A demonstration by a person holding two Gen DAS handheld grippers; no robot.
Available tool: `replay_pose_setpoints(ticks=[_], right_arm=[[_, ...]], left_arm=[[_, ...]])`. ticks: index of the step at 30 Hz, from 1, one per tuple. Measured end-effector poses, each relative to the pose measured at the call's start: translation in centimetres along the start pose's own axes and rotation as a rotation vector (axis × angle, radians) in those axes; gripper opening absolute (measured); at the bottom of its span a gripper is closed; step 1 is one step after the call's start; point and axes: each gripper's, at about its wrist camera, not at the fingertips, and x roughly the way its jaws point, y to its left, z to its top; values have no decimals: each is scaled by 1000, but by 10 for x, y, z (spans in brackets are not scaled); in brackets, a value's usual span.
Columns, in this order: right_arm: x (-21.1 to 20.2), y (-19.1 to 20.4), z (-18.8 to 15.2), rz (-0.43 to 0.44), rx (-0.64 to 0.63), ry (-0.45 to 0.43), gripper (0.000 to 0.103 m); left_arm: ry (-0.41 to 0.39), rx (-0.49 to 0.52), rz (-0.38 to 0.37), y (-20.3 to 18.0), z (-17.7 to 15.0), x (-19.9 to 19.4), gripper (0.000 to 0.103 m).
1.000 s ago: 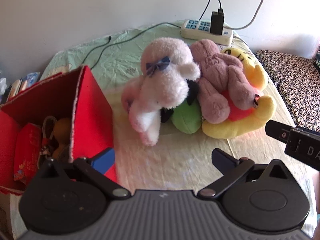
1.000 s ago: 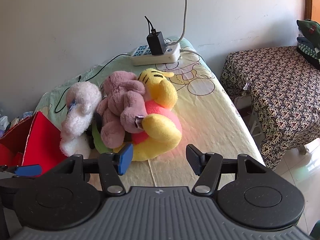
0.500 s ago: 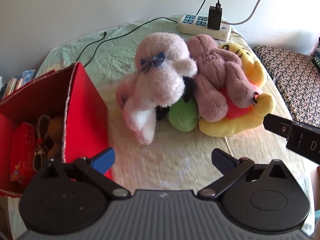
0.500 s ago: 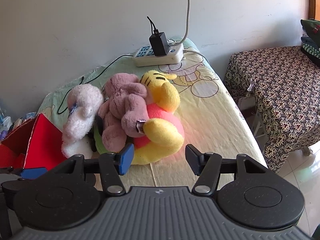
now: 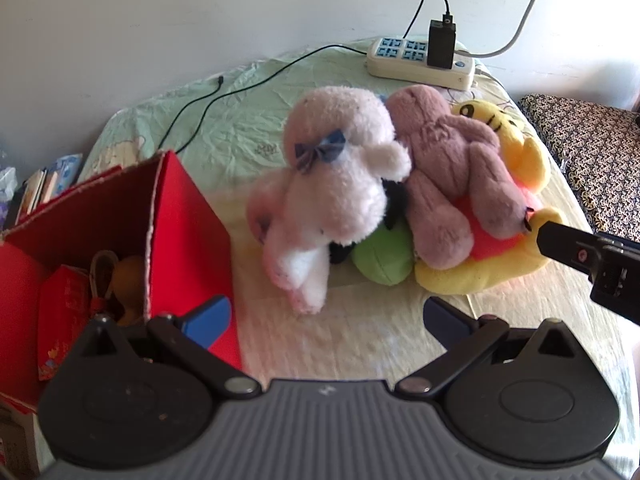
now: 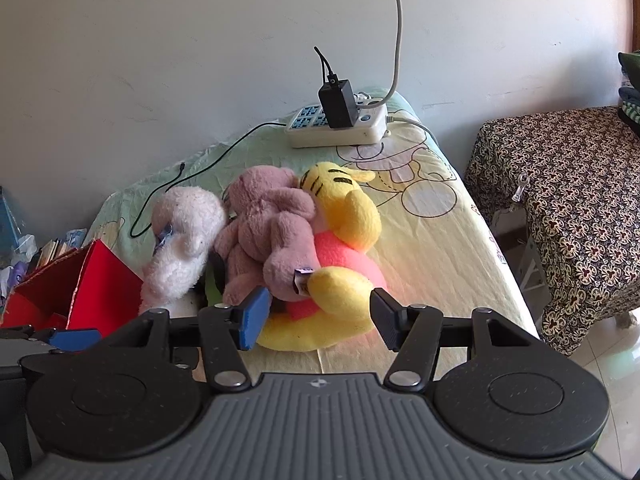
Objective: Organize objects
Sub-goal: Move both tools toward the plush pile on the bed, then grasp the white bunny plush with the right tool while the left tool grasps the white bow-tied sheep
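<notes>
A pile of plush toys lies on the bed: a pale pink dog with a blue bow, a mauve bear, a yellow bear in a red shirt and a green toy under them. The same dog, mauve bear and yellow bear show in the right wrist view. My left gripper is open and empty, just short of the pink dog. My right gripper is open and empty, its fingers on either side of the yellow bear's arm. An open red box stands at the left.
The red box holds red packets and an orange object. A power strip with a black charger and cables lies at the far edge by the wall. A patterned cloth-covered table stands right of the bed. Books sit left of the box.
Both grippers have moved forward toward the plush pile. The right gripper now reaches the yellow bear's arm. Both stay open.
</notes>
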Motion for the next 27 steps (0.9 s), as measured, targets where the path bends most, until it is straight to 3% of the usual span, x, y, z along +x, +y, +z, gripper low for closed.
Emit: replay_pose_setpoints(ticks=[12,18,22,24,27], right_arm=[[6,6,9,27,-14,-4,60],[7,11,30,78,-35,-37,60],[14,6,54,194,20,-38,60],[22,2,64,271,65,-13,60],[41,3,74,357,106,34,60]], left_arm=[[-1,3,15,1,6,5,103],[-27,35,8,1,18,7,103],[-99,46,-74,10,27,1,102],[-147,36,-157,20,27,-1,102],[-176,-10,-211,30,30,2,102]])
